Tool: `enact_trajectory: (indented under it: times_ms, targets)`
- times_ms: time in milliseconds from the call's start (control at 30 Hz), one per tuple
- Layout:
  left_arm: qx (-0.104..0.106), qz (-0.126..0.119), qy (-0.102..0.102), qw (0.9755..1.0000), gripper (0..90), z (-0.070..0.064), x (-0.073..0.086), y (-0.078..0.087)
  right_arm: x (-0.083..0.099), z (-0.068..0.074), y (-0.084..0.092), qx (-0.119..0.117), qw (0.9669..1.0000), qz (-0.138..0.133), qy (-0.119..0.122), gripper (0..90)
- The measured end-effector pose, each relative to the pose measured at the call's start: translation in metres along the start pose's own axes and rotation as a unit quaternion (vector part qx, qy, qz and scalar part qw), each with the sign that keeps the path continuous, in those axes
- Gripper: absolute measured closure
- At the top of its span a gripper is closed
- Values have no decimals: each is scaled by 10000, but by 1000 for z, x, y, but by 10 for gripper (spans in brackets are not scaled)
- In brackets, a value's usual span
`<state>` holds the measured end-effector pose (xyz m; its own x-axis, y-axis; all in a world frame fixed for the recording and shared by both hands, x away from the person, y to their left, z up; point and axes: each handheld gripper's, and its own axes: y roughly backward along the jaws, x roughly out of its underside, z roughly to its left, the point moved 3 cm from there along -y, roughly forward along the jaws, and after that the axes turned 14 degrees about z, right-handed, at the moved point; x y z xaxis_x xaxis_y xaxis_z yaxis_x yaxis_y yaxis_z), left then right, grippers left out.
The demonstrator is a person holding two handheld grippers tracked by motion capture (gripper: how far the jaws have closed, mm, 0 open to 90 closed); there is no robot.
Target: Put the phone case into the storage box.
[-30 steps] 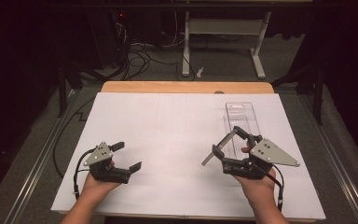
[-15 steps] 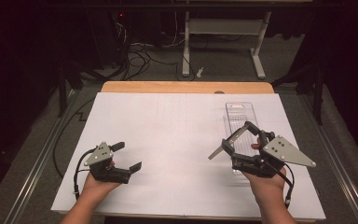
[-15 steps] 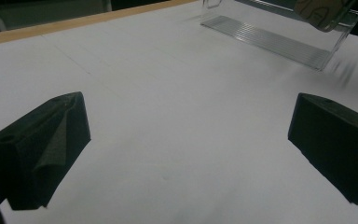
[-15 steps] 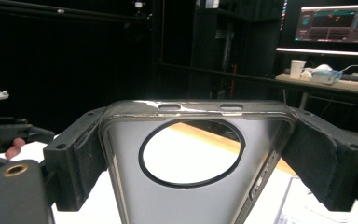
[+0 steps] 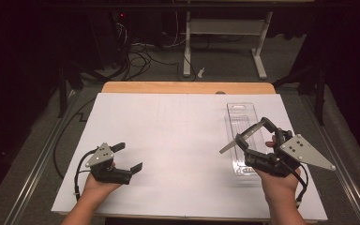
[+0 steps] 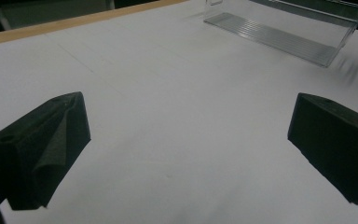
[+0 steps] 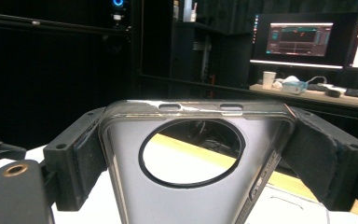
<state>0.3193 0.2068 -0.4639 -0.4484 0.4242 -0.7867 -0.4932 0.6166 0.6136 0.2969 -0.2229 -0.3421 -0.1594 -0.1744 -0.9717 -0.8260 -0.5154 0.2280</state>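
My right gripper (image 5: pixel 255 143) is raised over the near end of a clear plastic tray (image 5: pixel 240 117) at the table's right and is shut on a grey phone case (image 5: pixel 236 140). In the right gripper view the phone case (image 7: pixel 168 205) is clamped by its long edges between both pads (image 7: pixel 86 156), its round camera hole facing me, and the right gripper (image 7: pixel 198 158) is tilted up toward the room. At the near left, my left gripper (image 5: pixel 130 156) rests open on the white sheet with nothing in it. The left gripper (image 6: pixel 186 149) looks toward the clear plastic tray (image 6: pixel 284 28).
A white sheet (image 5: pixel 178 136) covers the table, with a wooden edge (image 5: pixel 187 87) at the far side. Beyond it are a dark floor, cables and a white stand (image 5: pixel 225 42). Monitors (image 7: pixel 298 39) on a desk appear in the right gripper view.
My right gripper has lifted the phone case, drifted right and tipped its jaws upward. The left gripper has stayed still.
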Motion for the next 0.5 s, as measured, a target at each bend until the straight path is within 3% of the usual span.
enact_trajectory:
  times_ms: [500]
  targets:
    - [11, 7, -5, 10000, 3, 0, 0, 0, 3, -20, 7, 444, 9989, -26, -123, 133]
